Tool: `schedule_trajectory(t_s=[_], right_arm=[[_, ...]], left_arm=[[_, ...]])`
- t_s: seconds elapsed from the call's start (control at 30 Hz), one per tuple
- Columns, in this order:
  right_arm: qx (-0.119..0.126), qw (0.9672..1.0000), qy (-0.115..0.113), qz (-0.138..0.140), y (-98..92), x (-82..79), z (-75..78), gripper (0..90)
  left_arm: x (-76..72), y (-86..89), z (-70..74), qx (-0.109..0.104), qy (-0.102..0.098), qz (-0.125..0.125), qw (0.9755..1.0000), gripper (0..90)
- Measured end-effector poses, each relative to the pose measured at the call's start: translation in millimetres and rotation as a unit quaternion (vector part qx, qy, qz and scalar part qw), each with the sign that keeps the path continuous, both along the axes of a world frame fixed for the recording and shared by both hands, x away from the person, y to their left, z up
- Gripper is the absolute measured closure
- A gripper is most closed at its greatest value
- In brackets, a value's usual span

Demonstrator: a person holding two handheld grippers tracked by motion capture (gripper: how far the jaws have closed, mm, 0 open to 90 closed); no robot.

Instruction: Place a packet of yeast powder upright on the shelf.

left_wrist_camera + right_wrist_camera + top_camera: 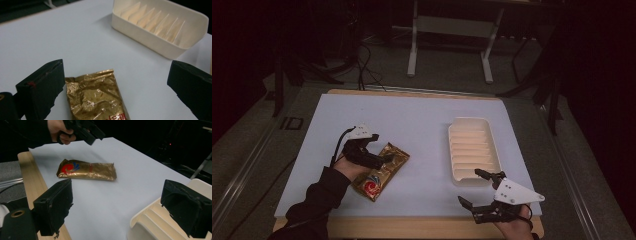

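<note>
1. A gold foil packet (380, 171) lies flat on the pale blue-white table cover (412, 125), toward the near left part of the table as the high view shows it, its long side running on a slant from near-left to far-right.

2. The wrapper is shiny, crinkled metallic gold, with a crimped, sealed seam across its far end; a round red-and-blue emblem sits at the near end, and red lettering shows partly in the left gripper view (96, 98).

3. From the right gripper view, the same packet (87, 170) appears as a long pillow-shaped pouch, emblem toward the wooden table edge (32, 175), lying free on the cover with nothing touching it.

4. The left gripper (379, 159) hangs over the packet in the high view, held in the person's left hand (347, 167); its two black jaws stand wide apart with the packet's sealed end low between them, neither jaw touching the foil.

5. The right gripper (477, 187) sits at the table's near right edge, just at the near end of a cream ribbed tray (473, 150); its jaws are spread wide and grip nothing.

6. The tray (160, 25) is a long, shallow, rounded-corner dish with raised ridges across its floor; it stands well apart from the packet, to the right of it.
</note>
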State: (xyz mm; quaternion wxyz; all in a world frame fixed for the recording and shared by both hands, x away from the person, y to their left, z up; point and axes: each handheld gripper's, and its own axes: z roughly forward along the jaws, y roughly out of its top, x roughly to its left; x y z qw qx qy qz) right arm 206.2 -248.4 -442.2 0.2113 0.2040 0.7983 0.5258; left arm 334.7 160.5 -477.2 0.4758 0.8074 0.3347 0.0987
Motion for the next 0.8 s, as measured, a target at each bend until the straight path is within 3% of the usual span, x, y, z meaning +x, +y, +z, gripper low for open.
schedule_trajectory(t_s=[0.23,0.53,0.67,0.8], right_arm=[[0.003,1.0,0.006,0.002,-0.4,0.8,-0.9,11.6],[0.006,0.9999,0.009,0.01,0.9,1.2,-1.6,11.6],[0.007,0.9999,0.009,0.011,0.5,1.6,-2.2,11.6],[0.007,0.9998,0.013,0.011,0.0,2.3,-2.8,11.6]], left_arm=[[9.3,5.6,-9.3,0.002,0.004,0.013,0.9999,9.6],[29.7,0.7,-30.8,0.045,0.043,0.03,0.9976,17.6],[36.1,-1.4,-37.5,0.046,0.049,0.033,0.9972,26.5],[43.6,-1.3,-41.9,0.051,0.053,0.054,0.9959,31.2]])
